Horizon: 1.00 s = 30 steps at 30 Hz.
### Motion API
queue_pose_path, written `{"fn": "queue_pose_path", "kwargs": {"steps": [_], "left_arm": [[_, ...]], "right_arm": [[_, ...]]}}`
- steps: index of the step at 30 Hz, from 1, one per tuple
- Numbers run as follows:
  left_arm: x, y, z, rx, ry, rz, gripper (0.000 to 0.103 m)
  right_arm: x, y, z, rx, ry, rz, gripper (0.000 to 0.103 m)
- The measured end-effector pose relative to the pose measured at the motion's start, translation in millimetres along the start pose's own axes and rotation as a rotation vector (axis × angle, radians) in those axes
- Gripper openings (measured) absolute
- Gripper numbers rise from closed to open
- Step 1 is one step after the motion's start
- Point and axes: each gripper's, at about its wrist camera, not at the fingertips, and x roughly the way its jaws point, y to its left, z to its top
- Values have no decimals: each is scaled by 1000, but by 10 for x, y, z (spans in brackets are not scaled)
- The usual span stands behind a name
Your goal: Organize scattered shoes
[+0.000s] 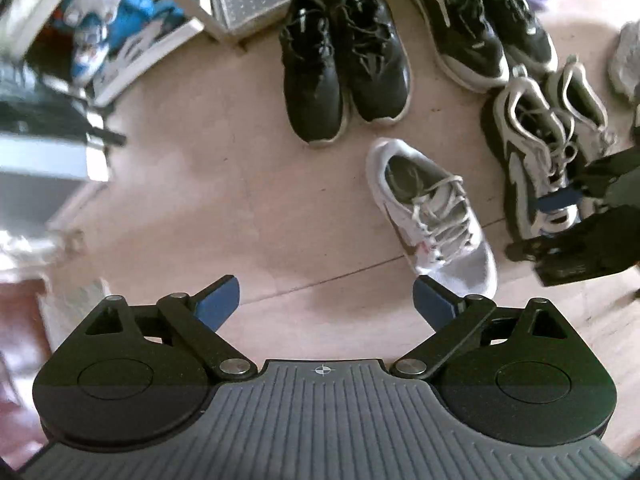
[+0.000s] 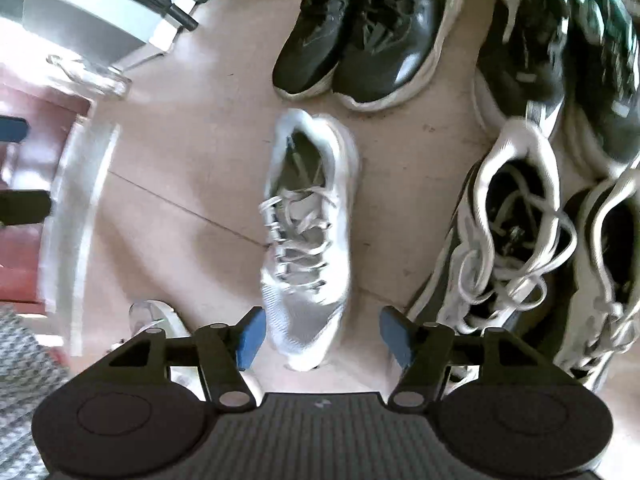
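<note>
Pale wood floor (image 1: 224, 184) carries the shoes — a black pair (image 1: 344, 60) side by side, a dark green-lined pair (image 1: 480, 24), a grey-white pair (image 2: 520, 248), and a lone white sneaker (image 2: 308, 240) lying apart. Left gripper (image 1: 326, 300) gapes wide, empty; right gripper (image 2: 322, 338) stands open above the sneaker's toe.

Right gripper (image 2: 322, 338) above a lone white sneaker (image 2: 308, 240) on the floor (image 2: 192, 168).
Jaws apart, toe between them, untouched; black pair (image 2: 360, 36) beyond; white-and-dark pair (image 2: 520, 240) at right.
</note>
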Motion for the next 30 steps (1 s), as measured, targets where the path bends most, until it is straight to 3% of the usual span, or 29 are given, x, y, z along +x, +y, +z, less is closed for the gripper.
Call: {"fn": "queue_pose_path", "kwargs": {"steps": [2, 6, 11, 12, 14, 17, 18, 19, 21, 26, 28, 30], "left_arm": [[-6, 33, 5, 17, -8, 24, 96], [-9, 122, 46, -22, -13, -5, 96], [-50, 194, 170, -19, -43, 21, 97], [-52, 217, 186, -29, -46, 15, 97], [-39, 259, 203, -45, -45, 14, 97], [-25, 305, 212, -56, -39, 31, 97], [-30, 318, 212, -61, -40, 37, 97], [-37, 336, 211, -69, -42, 43, 97], [-36, 351, 220, -78, -45, 45, 97], [-23, 322, 257, -65, -42, 46, 97], [-20, 296, 282, -57, -40, 44, 97], [-26, 260, 319, -51, -42, 45, 97]], "right_arm": [[114, 90, 45, -16, 4, -13, 68], [473, 302, 232, -113, -6, -115, 77], [822, 327, 329, -127, 6, -168, 75], [886, 336, 337, -132, 3, -173, 69], [1070, 344, 355, -124, 28, -164, 48], [1122, 340, 371, -11, 22, -133, 40], [1107, 351, 373, 4, 7, -109, 27], [1098, 377, 383, 13, -1, -85, 21], [1095, 491, 442, 43, -27, -14, 21], [1247, 602, 617, 69, -60, -71, 23], [1298, 564, 674, 56, -6, -82, 32], [1268, 495, 683, 86, 73, -30, 41]]}}
